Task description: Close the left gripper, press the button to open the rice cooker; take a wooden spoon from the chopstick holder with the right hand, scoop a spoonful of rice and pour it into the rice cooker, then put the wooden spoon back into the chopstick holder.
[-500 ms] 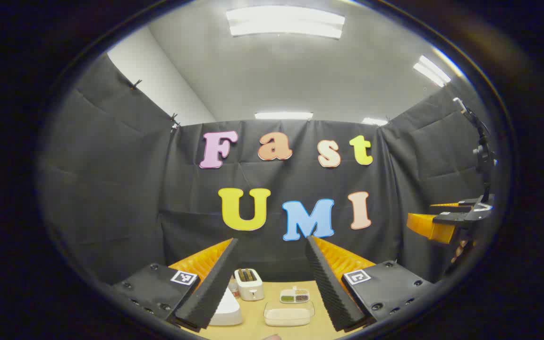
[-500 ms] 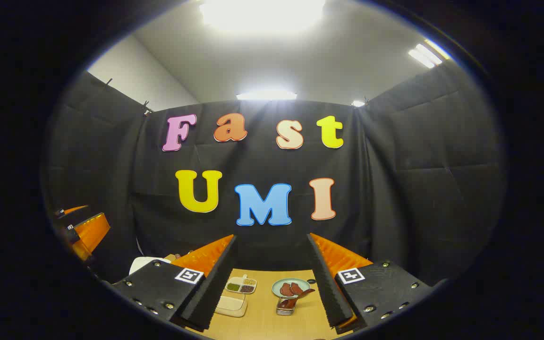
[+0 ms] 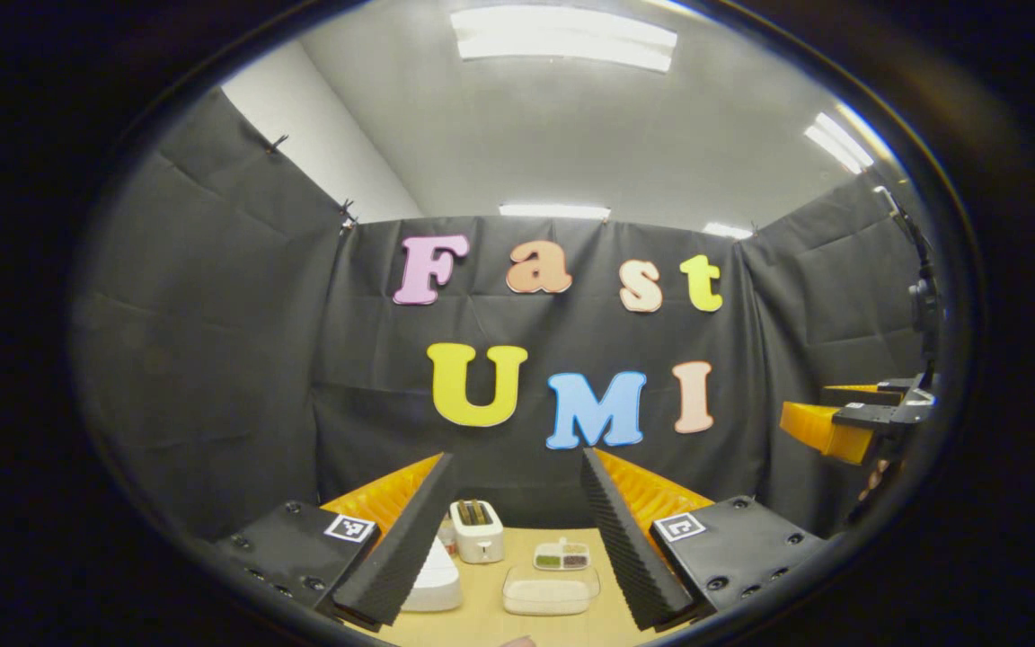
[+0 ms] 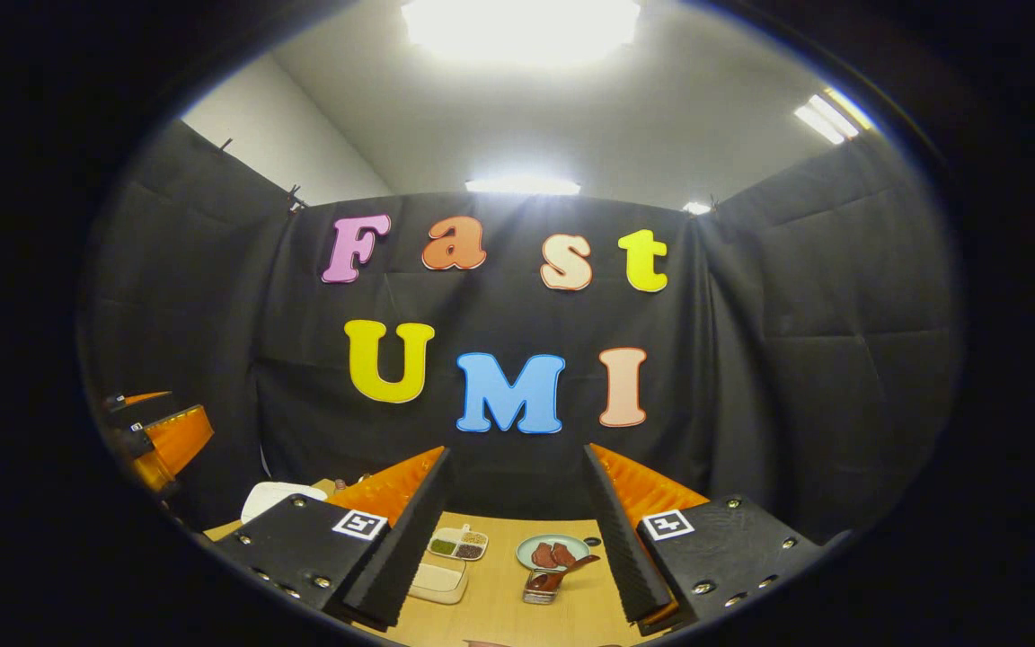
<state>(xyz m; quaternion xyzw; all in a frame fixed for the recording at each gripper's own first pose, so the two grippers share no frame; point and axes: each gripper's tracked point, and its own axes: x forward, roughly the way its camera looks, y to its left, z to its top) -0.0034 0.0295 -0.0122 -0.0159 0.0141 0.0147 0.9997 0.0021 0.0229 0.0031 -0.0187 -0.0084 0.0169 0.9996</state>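
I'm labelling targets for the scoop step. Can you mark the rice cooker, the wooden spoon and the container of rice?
rice cooker (image 3: 434, 582): left gripper view, on its white lid.
wooden spoon (image 4: 562, 571): right gripper view, on its handle.
container of rice (image 3: 550, 593): left gripper view, on its clear front wall.

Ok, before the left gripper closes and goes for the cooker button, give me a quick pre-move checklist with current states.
1. Left gripper closed for pressing: not ok, fingers apart.
2. Rice cooker in front of it: ok, white, partly behind its left finger.
3. Cooker button located: cannot tell.
4. Right gripper free for the spoon: ok, open, holding nothing.
5. Wooden spoon in its holder: ok, leaning out of the small holder.
6. Rice tray filled: ok.
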